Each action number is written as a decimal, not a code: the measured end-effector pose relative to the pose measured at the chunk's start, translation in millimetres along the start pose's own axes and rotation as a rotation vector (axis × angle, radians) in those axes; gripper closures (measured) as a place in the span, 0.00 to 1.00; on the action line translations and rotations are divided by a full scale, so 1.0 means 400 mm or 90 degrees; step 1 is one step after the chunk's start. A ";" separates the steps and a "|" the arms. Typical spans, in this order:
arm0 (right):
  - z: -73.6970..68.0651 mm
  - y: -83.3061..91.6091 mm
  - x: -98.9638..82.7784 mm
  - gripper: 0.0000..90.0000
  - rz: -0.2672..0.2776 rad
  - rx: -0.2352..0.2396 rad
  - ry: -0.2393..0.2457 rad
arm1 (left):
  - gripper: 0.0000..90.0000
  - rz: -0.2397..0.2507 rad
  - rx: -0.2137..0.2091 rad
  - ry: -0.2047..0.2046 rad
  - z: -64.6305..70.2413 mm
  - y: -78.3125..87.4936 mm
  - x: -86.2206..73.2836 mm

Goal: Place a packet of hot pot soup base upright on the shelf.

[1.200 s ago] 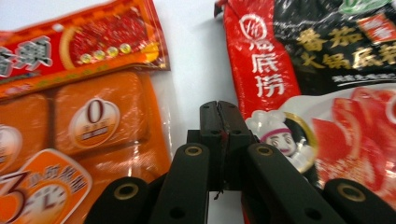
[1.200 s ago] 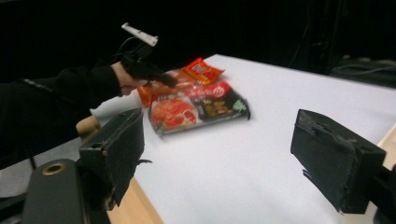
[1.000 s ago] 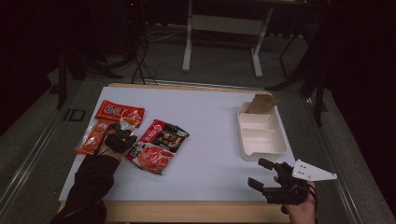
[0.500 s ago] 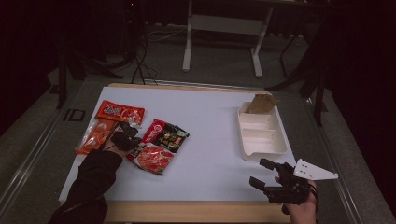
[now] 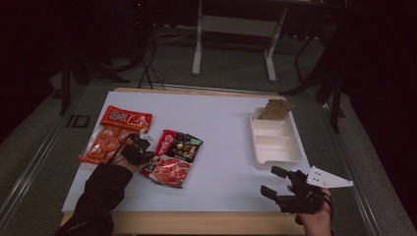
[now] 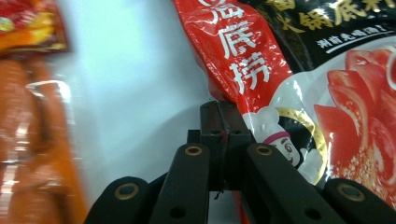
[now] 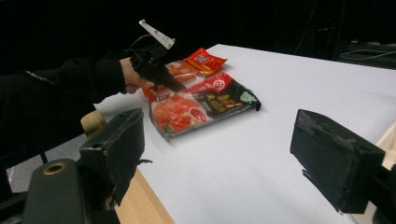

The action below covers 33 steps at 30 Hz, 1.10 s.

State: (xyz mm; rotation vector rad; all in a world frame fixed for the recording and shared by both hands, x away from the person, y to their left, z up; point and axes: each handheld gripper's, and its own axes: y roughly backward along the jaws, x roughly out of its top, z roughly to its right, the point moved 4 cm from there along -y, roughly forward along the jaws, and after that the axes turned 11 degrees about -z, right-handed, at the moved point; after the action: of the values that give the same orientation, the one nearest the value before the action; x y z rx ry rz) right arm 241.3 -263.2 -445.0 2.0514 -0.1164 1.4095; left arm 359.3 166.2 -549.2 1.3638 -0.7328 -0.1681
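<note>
1. While the left claw (image 5: 138,147) sits at the near-left of the desk (image 5: 231,142), we see its jaws pressed flat together; in the left gripper view the tips (image 6: 219,116) meet at the left edge of the soup base packet (image 6: 299,84).
2. We cannot tell whether the packet's edge is pinched between the tips or just touched by them.
3. Soup base packet (image 5: 173,157) lies flat, left of desk centre, red and black with a tomato picture at its near end.
4. Just left of the left claw: an orange packet (image 5: 101,144). Beyond that, far-left: a red packet (image 5: 127,118). Both flat on the desk.
5. Right claw (image 5: 280,186) is at the near-right, by the desk's near edge, held in the person's hand (image 5: 314,219). Jaws released, wide apart, nothing between them; the right gripper view shows bare desk in the gap.
6. White tray (image 5: 275,142) at the right side, two compartments visible, well apart from the packets. A brown paper piece (image 5: 275,108) rests at its far end.
7. From the right gripper view, the left claw (image 7: 180,88) points down onto the soup base packet's (image 7: 205,100) near-left side.
</note>
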 end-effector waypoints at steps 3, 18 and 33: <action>-0.001 -0.004 0.000 0.20 -0.003 0.002 0.004 | 1.00 0.003 -0.014 -0.011 0.027 -0.001 -0.001; -0.001 -0.003 0.000 0.20 -0.003 0.002 0.008 | 1.00 0.010 -0.095 -0.063 0.196 -0.013 0.013; 0.001 -0.006 -0.004 0.20 -0.011 -0.003 0.010 | 1.00 0.004 -0.129 -0.111 0.271 -0.020 0.033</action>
State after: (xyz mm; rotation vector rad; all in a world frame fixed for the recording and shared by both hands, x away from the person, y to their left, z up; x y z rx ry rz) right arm 241.8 -262.0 -447.4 2.0337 -0.0957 1.4132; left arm 311.0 68.2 -548.7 1.1630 -0.8417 -0.3503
